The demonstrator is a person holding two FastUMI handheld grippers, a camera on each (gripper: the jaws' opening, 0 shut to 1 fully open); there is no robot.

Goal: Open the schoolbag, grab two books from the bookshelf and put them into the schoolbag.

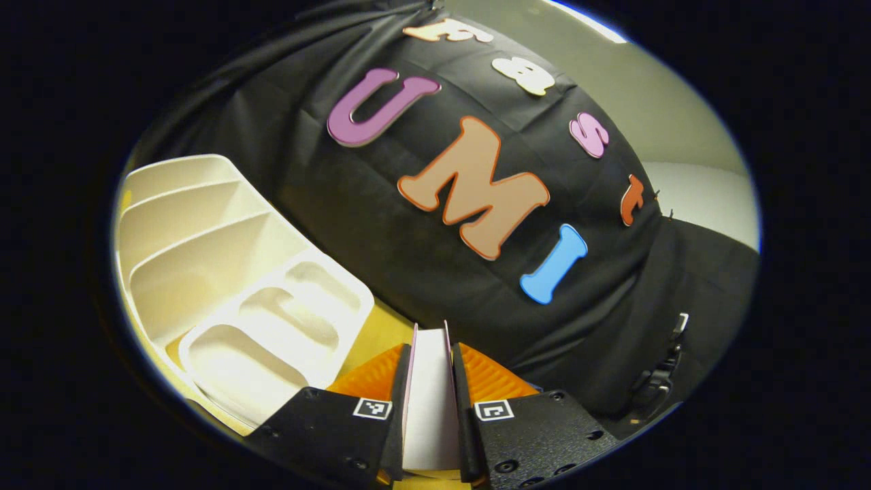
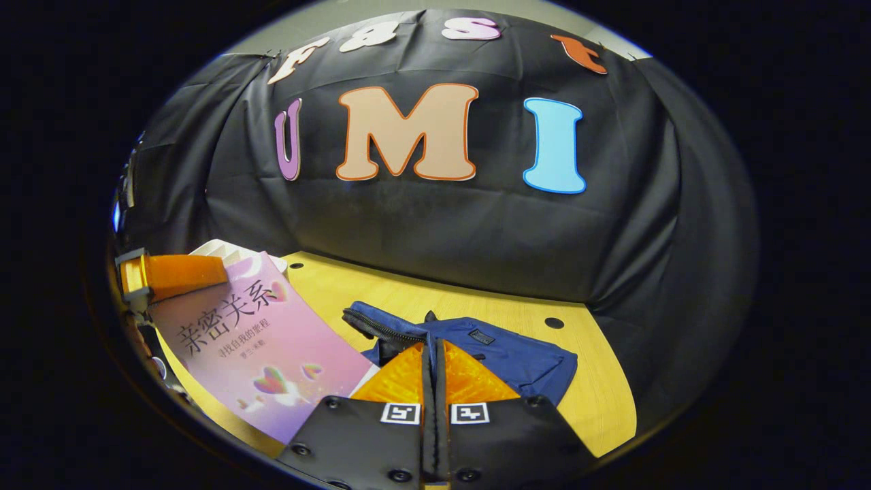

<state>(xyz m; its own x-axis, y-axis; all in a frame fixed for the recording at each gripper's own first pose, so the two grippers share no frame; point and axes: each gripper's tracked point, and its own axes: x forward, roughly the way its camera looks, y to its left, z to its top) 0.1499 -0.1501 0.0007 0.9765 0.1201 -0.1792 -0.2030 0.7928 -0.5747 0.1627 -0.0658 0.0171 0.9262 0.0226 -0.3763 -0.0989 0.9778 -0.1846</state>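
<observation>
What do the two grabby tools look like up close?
Both look alike. The left tool and the right tool each have a chunky black body in two halves, dotted with round screws. Each half carries a small square black-and-white marker. The fingers are wedge-shaped with fine ridges.

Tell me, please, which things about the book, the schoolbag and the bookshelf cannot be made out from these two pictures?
- Book: the right gripper view cuts off its lower corner; the left gripper covers its top edge.
- Schoolbag: in the right gripper view the right gripper hides its near part, so what its fingers pinch, and what is inside, cannot be told.
- Bookshelf: the left gripper view's edge cuts off its left end; any second book is unseen.
</observation>
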